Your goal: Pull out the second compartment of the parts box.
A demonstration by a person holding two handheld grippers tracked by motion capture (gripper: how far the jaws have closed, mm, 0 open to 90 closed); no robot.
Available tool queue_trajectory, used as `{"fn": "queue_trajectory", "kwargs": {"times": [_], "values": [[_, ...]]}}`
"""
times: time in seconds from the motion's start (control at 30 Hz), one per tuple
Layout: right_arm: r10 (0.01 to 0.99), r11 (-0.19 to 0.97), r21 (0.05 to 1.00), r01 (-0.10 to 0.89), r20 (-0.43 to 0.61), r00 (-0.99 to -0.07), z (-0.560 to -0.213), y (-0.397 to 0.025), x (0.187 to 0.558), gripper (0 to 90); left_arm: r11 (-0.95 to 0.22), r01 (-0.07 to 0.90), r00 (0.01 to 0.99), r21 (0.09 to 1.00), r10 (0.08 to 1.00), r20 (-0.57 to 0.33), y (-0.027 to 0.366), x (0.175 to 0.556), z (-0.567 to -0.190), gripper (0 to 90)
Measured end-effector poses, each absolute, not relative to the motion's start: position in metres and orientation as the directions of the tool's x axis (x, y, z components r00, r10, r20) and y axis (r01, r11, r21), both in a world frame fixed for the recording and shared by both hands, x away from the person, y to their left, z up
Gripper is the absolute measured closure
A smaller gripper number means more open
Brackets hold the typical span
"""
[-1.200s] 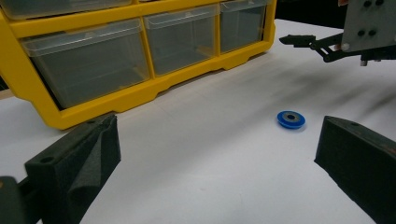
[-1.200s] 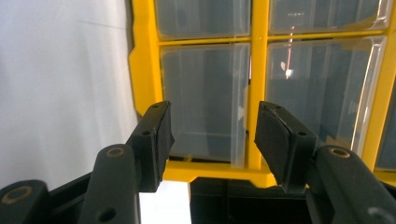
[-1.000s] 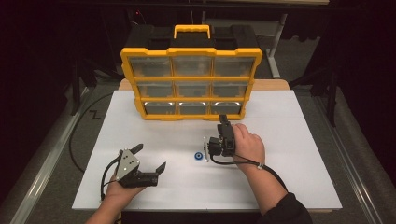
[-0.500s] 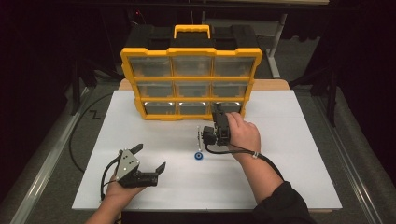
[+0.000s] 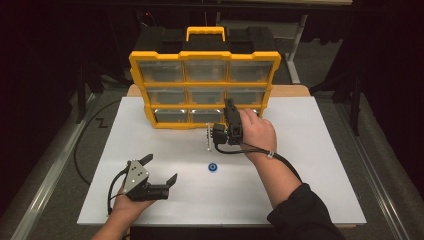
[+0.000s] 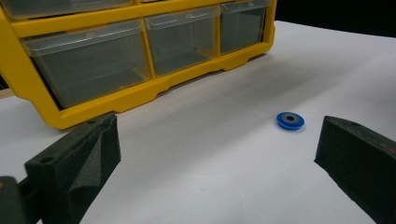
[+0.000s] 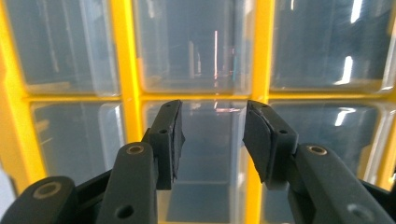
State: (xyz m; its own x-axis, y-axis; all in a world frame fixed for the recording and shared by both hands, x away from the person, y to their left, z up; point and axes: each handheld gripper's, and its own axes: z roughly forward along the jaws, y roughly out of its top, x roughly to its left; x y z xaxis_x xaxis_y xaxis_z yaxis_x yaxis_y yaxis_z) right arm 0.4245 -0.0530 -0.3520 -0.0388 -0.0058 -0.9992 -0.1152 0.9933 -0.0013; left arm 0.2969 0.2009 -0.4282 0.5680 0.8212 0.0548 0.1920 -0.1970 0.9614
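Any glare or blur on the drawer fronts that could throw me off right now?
Right gripper view: bright streaks of glare cross the clear drawers of the yellow organizer, and the right gripper looks sharp. Left gripper view: the blue washer is crisp. High view: dark surroundings.

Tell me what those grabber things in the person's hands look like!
Each one has two chunky black jaws. The left gripper carries a grey three-cornered plate on top, and a black cable loops from it. The right gripper trails a black cable along the arm to a dark sleeve.
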Motion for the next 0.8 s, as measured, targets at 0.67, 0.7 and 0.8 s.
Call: {"fn": "queue_trajectory", "kwargs": {"times": [0.67,0.7,0.8], "values": [[0.02,0.992,0.02,-0.123,-1.0,0.004,-0.306,-0.034,0.433,61.8,-0.197,0.192,0.571,0.961,0.819,0.054,0.202,0.296,-0.428,0.6],[0.031,0.992,0.03,-0.123,-1.0,0.004,-0.306,-0.034,0.434,62.0,-0.197,0.192,0.572,0.961,0.819,0.053,0.202,0.296,-0.428,0.6],[0.024,0.992,0.023,-0.126,-1.0,0.01,-0.302,-0.032,0.435,62.9,-0.197,0.192,0.571,0.961,0.819,0.053,0.202,0.296,-0.428,0.6]]}}
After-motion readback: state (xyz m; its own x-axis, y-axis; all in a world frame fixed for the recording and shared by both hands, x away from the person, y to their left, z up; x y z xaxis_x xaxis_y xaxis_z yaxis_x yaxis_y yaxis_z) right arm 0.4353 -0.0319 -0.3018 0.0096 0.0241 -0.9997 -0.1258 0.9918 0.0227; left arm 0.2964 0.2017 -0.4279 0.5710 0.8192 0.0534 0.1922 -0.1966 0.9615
